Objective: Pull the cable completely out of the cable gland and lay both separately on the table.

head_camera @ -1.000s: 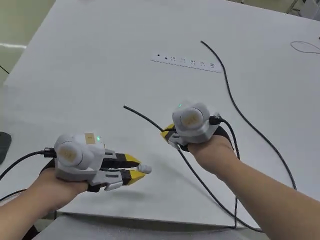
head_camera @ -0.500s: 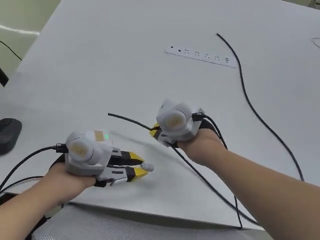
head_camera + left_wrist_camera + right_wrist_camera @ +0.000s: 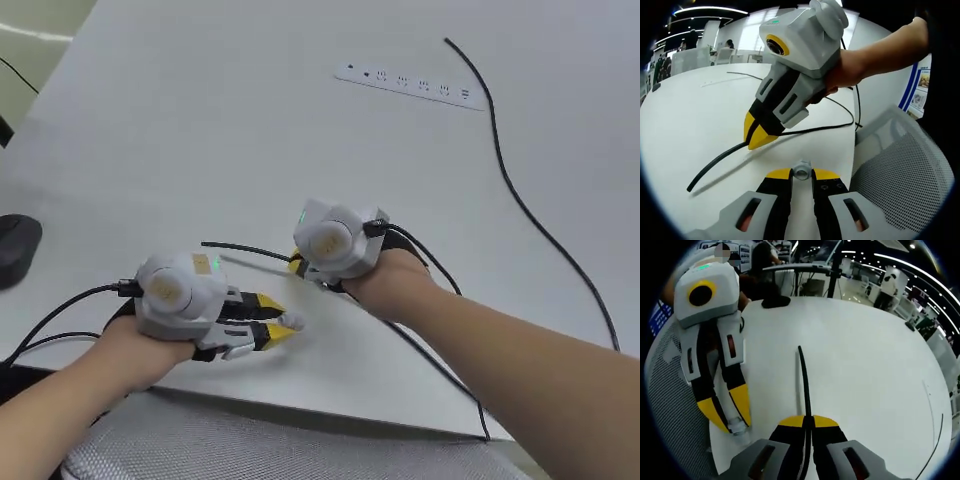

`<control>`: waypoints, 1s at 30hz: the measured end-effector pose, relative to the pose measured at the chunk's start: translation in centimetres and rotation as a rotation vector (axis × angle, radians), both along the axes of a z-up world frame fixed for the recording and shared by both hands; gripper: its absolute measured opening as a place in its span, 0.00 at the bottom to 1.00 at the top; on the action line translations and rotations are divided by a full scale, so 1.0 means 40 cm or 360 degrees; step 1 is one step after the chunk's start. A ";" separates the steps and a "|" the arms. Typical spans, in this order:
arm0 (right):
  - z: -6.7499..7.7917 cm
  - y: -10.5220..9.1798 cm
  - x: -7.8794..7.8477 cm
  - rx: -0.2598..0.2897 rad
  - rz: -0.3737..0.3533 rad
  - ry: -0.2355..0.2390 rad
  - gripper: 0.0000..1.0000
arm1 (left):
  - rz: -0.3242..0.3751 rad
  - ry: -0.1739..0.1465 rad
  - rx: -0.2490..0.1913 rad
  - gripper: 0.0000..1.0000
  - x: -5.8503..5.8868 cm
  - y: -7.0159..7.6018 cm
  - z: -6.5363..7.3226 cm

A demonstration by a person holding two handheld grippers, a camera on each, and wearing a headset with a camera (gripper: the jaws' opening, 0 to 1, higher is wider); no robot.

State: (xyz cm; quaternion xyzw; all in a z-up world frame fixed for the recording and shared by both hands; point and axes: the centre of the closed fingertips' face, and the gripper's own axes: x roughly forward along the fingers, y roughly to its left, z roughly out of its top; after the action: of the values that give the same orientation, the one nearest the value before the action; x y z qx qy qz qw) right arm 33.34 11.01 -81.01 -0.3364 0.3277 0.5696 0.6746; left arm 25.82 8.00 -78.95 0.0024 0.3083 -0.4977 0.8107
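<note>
At the near edge of the table (image 3: 200, 130), two grippers side by side, tips close together. In the left gripper (image 3: 283, 327), a small grey gland (image 3: 291, 322), pinched firmly between the yellow jaw tips and held just over the tabletop. Just to its right, the right gripper (image 3: 297, 265), clenched on the black cable (image 3: 245, 249). Free end of the cable poking out past the jaws toward the left, lifted slightly off the surface, to judge by the shadow under it in the left gripper view. Rest of the cable trailing back under the forearm (image 3: 480, 345) and on to the table's front edge. Gland and cable near each other but apart, with bare table between. Farther back, a white power strip (image 3: 405, 85) and a second black lead (image 3: 520, 200) curving away toward the right. Below the front edge, the grey mesh of a chair (image 3: 200, 450).
</note>
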 end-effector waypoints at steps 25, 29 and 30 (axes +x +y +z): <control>-0.039 -0.010 -0.011 -0.0030 0.0017 0.0013 0.00 | -0.0071 0.0005 0.0150 0.16 -0.015 0.003 -0.063; -0.040 -0.012 -0.011 -0.0038 0.0010 0.0020 0.00 | -0.0090 -0.0009 0.0173 0.16 -0.017 0.005 -0.069; -0.040 -0.012 -0.012 -0.0039 0.0011 0.0018 0.00 | -0.0092 -0.0008 0.0175 0.16 -0.018 0.003 -0.069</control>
State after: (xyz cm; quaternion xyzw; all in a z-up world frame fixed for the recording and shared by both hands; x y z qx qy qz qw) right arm 32.86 10.52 -82.59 -0.3425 0.3374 0.5698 0.6665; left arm 25.12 8.12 -81.72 0.0572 0.3329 -0.5032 0.7954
